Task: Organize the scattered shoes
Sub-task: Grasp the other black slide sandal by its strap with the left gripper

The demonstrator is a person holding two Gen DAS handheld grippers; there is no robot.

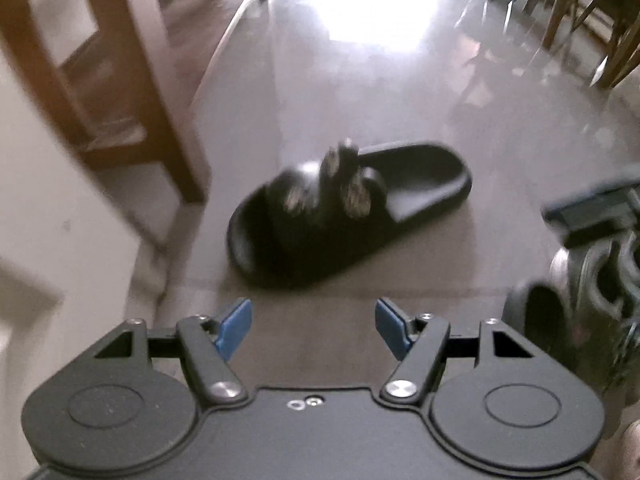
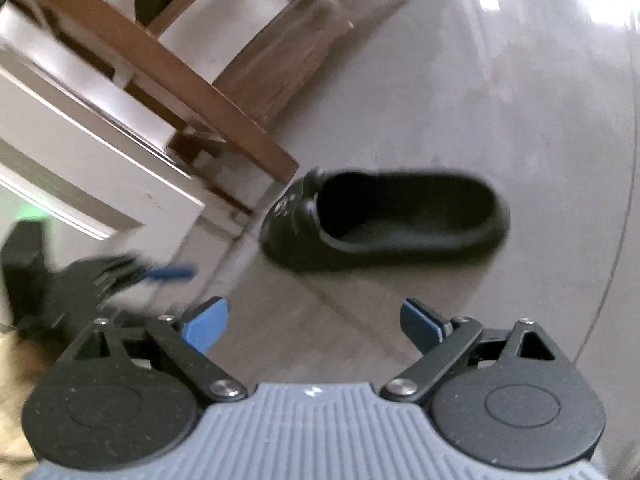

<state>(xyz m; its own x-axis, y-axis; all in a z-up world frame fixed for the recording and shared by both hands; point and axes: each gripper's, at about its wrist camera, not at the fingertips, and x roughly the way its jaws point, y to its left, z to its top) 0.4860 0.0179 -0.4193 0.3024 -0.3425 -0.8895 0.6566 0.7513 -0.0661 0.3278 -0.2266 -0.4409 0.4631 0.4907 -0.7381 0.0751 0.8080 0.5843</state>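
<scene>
Two hand-held grippers, both empty | left hand-held gripper (image 1: pixel 314 322) jaws partly apart, right hand-held gripper (image 2: pixel 314 326) spread wide | black rubber slide sandal with furry strap (image 1: pixel 348 208) on glossy grey floor (image 1: pixel 500 128), just ahead of left, long axis crosswise, slanting | brown wooden shoe rack (image 1: pixel 132 80) beyond-left.

Bare floor (image 1: pixel 320 80) lies open around the black slide (image 1: pixel 344 208), hemmed leftward by the wooden frame (image 1: pixel 132 80).
</scene>
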